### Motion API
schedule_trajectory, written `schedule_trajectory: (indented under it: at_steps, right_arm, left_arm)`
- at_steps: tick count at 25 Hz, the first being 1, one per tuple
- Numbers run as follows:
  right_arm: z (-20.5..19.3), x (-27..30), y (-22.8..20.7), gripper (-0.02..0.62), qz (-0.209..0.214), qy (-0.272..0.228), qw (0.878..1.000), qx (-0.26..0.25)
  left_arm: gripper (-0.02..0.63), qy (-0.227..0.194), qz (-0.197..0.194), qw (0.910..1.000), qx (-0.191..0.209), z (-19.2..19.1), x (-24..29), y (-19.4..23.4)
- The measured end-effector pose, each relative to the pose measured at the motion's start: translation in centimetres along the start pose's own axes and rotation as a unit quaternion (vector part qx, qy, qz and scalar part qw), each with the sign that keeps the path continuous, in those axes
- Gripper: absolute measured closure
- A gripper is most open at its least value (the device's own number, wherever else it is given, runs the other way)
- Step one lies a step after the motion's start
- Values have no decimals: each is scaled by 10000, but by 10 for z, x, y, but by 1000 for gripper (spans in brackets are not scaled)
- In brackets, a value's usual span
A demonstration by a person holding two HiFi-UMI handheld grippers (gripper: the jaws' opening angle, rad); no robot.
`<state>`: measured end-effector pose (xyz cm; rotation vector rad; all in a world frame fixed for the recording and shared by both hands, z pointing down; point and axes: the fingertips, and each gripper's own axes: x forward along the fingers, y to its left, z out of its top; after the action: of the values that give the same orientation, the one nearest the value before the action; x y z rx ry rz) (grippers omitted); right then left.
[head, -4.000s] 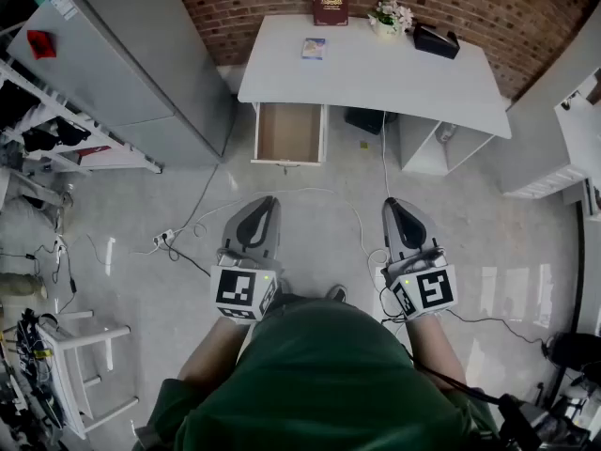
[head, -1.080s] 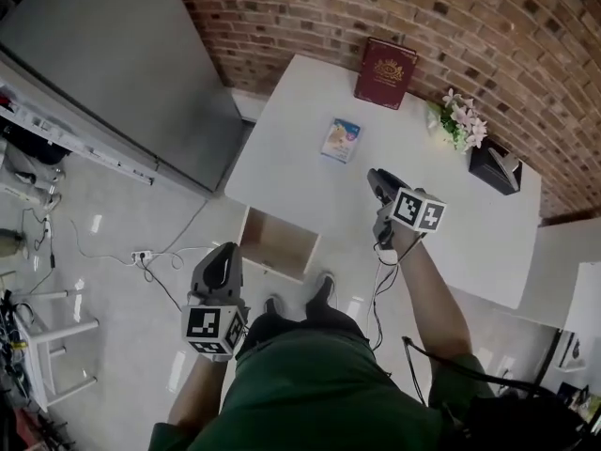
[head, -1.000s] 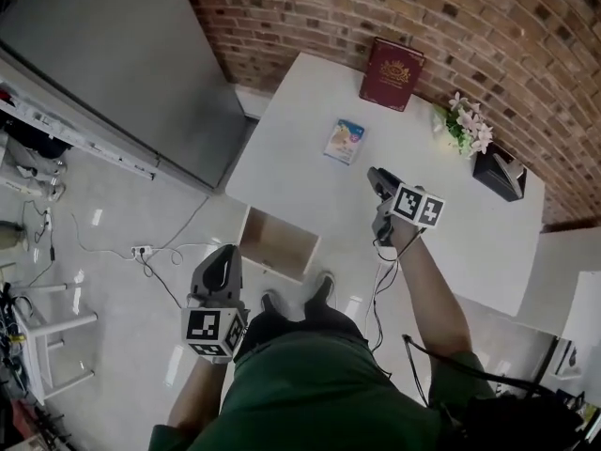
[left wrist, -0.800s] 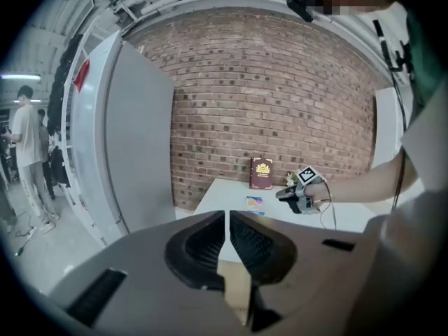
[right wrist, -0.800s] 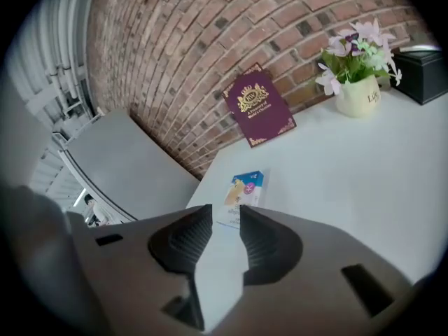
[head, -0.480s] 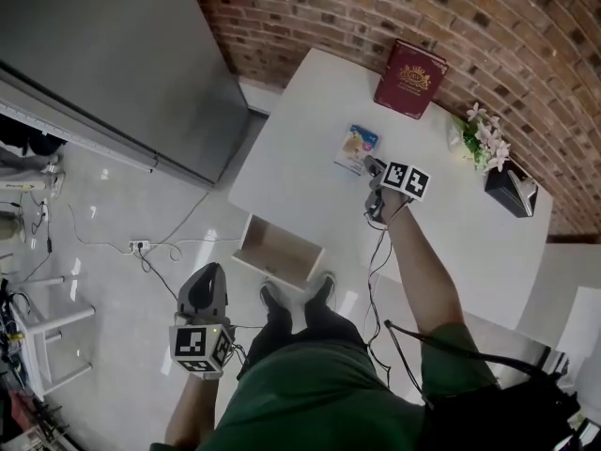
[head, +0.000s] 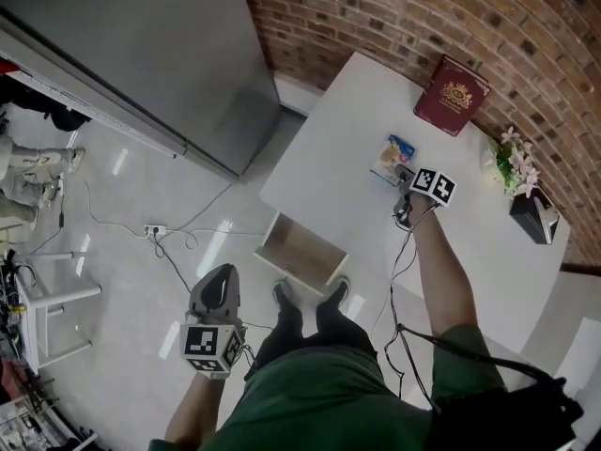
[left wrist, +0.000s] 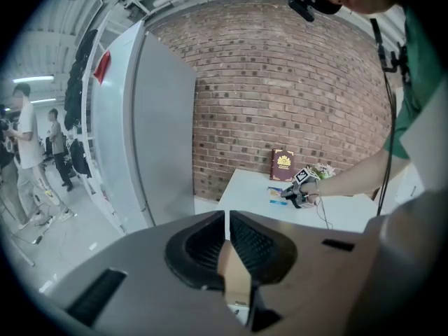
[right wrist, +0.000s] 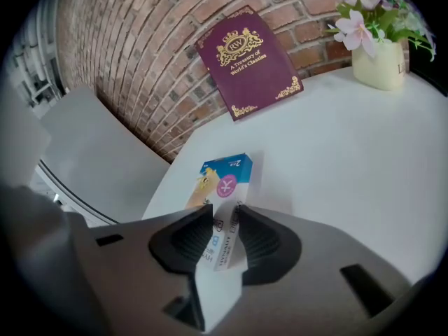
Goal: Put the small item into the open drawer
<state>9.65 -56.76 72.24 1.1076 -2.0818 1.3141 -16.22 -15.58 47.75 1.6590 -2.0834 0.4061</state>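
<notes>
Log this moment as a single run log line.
right gripper shut on small blue-and-white cardboard box, on white desk | left gripper shut, empty | wooden drawer open, box not in yet

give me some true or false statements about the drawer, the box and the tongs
1. The drawer is open. True.
2. The small box lies in the drawer. False: it is on the desk, between the jaws of the right tongs.
3. The left tongs hold the red book. False: they hold nothing, and the book leans on the brick wall.
4. A flower pot stands on the desk. True.
</notes>
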Motion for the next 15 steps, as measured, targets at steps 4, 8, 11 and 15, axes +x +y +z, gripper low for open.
schedule_trajectory:
  at_steps: [4, 8, 11, 15]
  right_arm:
    - [-2, 0, 10, 536, 247, 143, 9996, -66]
    - [-13, -4, 23, 562, 504, 338, 9980, -169]
    - [-17, -11, 31, 569, 646, 289, 9973, -209]
    - [-17, -29, 42, 575, 780, 178, 9960, -408]
  left_arm:
    - [586, 0, -22, 10000, -42, -1, 2, 4]
    - [586, -21, -53, 10000, -46, -2, 4, 7]
    - [586, -48, -109, 9999, -76, -1, 6, 6]
    - [586, -166, -236, 9995, -122, 3, 5, 0]
